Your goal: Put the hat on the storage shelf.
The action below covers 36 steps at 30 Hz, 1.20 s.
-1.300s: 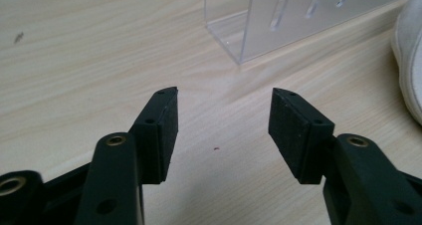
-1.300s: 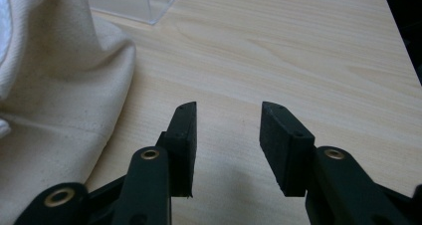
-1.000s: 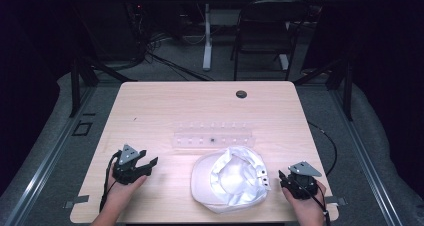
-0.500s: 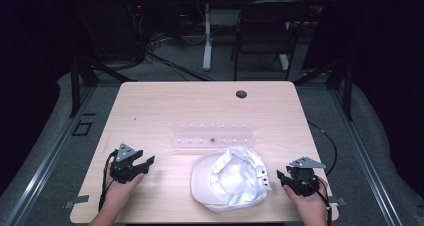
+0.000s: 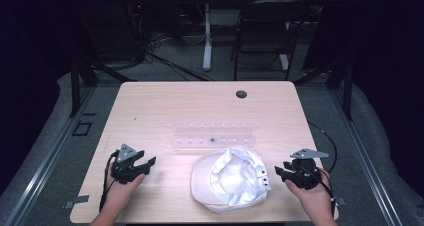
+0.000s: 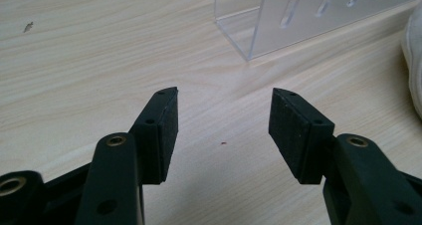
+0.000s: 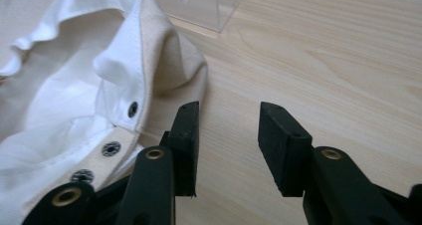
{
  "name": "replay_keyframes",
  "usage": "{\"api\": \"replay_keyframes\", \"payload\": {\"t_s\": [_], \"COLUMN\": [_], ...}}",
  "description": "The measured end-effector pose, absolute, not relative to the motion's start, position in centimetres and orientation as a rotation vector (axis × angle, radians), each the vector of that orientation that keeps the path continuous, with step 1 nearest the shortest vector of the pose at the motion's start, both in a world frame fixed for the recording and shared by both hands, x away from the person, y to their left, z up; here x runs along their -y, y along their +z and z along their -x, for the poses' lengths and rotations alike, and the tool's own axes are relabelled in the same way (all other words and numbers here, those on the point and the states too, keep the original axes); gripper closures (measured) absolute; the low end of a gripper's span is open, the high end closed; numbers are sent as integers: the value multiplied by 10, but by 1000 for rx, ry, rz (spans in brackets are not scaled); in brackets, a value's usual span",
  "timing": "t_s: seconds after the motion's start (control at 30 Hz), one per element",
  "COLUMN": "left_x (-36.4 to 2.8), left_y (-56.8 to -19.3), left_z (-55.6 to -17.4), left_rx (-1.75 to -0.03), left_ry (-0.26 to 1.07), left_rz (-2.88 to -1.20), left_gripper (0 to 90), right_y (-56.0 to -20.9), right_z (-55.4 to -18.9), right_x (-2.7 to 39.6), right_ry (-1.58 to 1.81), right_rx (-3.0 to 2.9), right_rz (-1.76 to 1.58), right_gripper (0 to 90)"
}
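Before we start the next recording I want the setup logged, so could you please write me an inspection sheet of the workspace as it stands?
Surface: light wooden table, with a round dark hole near the far edge.
Job's things: white cap lying upside down near the front; clear plastic rack just behind it.
Clutter: a tiny dark speck on the wood, otherwise nothing seen.
Grippers: left tool open, holding nothing; right tool open, holding nothing, close beside the cap.
Cables: one trails from each tool; more lie on the floor behind the table.
Surroundings: dark room, black chair behind the table.
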<state>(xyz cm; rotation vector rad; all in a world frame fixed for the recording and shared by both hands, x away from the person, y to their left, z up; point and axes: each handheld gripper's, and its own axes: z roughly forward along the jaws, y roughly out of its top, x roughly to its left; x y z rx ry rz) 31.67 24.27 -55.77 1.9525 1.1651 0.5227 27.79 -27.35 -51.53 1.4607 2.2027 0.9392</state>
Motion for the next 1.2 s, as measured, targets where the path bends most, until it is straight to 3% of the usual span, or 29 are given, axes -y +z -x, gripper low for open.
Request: {"api": "replay_keyframes", "payload": {"t_s": [0.57, 0.9, 1.2], "left_x": [-242, -239, -238], "left_y": [-559, -561, -561], "left_z": [-317, -317, -317], "left_rx": [-1172, -1163, -1159], "left_ry": [536, 532, 531], "left_rz": [-1963, -1973, -1976], "left_gripper": [438, 437, 435], "right_y": [-488, -469, -463], "right_z": [-288, -301, -307], "right_x": [266, 257, 244], "right_ry": [874, 884, 893], "right_rx": [-2310, -2420, -2458], "right_rz": [-1447, -1548, -1765], "right_gripper": [561, 639, 644]}}
